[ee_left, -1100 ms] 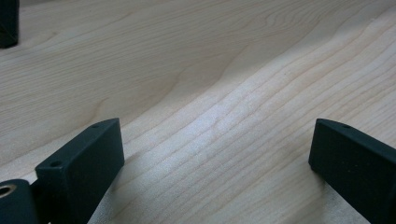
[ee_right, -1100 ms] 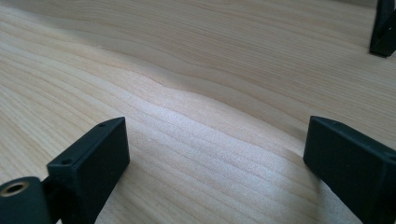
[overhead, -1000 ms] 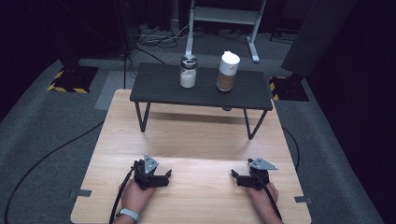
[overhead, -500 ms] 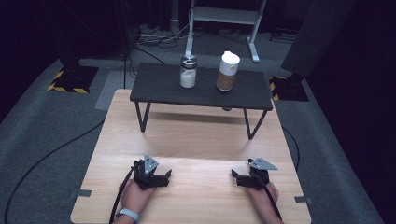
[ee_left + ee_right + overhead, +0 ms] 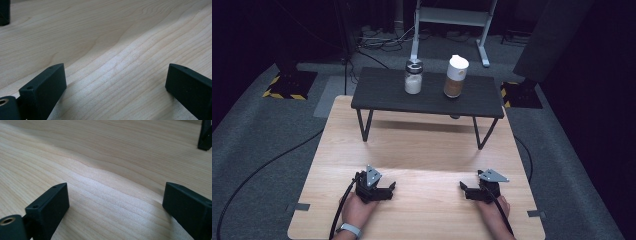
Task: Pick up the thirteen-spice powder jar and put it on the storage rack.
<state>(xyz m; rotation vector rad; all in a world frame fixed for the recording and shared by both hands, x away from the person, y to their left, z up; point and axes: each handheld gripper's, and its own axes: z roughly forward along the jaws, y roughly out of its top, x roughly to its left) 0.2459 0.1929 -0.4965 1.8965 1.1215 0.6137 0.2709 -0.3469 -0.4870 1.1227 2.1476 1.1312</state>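
My left gripper [image 5: 388, 189] lies on the light wooden table [image 5: 422, 150] near its front edge, held by a hand, its tips turned to the right. My right gripper [image 5: 465, 190] lies level with it farther right, tips turned to the left. In the left gripper view the left gripper [image 5: 116, 75] stands open, with bare wood between its black jaws. The right gripper [image 5: 115, 192] is likewise open over bare wood. Neither holds anything.
A low black side table [image 5: 382, 92] stands on the far half of the wooden table. On it are a glass jar [image 5: 413, 77] with white contents and a white-lidded jar [image 5: 455, 76] with brown contents. One of its legs [image 5: 206, 135] shows far off.
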